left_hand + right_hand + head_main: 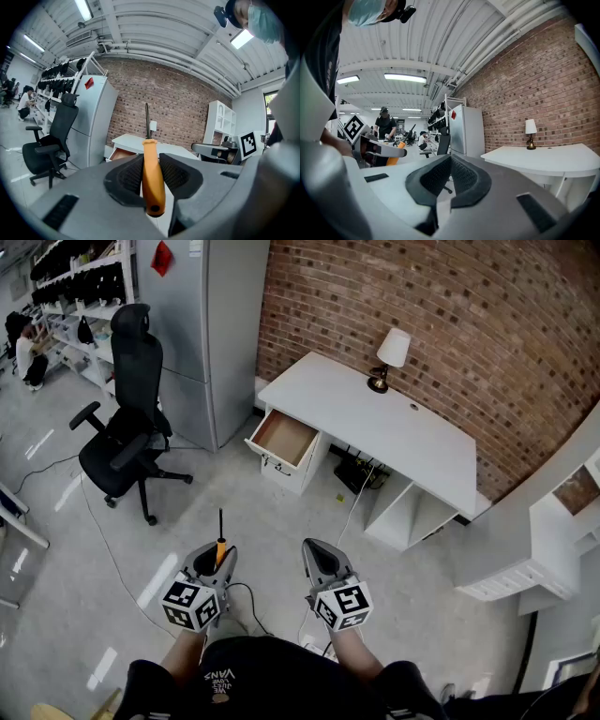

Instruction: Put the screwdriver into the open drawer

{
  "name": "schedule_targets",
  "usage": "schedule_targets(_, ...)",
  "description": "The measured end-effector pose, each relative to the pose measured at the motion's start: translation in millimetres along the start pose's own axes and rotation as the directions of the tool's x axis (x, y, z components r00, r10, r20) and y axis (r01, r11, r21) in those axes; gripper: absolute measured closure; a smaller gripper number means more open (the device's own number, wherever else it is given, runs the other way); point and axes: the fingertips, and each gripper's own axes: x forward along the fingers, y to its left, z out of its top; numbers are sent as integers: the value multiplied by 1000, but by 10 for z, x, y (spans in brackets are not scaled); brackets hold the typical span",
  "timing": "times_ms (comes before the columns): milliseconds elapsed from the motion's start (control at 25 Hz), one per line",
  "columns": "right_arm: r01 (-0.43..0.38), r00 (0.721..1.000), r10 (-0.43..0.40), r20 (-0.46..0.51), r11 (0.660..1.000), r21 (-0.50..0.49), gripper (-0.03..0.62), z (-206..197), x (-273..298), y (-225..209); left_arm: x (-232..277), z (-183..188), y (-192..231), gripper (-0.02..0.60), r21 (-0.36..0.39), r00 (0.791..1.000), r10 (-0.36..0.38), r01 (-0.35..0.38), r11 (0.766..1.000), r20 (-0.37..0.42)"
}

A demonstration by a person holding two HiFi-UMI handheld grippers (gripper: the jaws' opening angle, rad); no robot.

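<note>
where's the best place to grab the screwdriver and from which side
On the screwdriver, probably the orange handle, from behind its butt end, as the left gripper does now, pads clamped on the handle's two sides. The handle is thick enough to fill the pads; the dark shaft is thin and would likely slip. This grip leaves the shaft pointing ahead, roughly towards the open drawer.

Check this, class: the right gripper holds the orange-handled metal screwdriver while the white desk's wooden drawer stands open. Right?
Wrong gripper. The left gripper holds the orange-handled metal screwdriver, as the left gripper view shows, while the white desk's wooden drawer stands open.
</note>
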Motion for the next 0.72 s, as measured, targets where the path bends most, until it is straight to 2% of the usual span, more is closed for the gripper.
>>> schedule_targets(400, 3, 1000, -3, 7, 1000, 6, 599, 85, 212, -162, 260, 94, 95, 480, -3, 1000, -12, 12, 1000, -8)
schedule_targets(560, -33, 999, 32, 23, 998, 49, 599, 98, 272, -183, 360, 90, 114, 480, -11, 1000, -18, 18, 1000, -16)
schedule_targets(720, -38, 999, 37, 29, 999, 36, 599, 87, 306, -239, 456, 55, 119, 480, -21, 1000, -17, 17, 1000, -25)
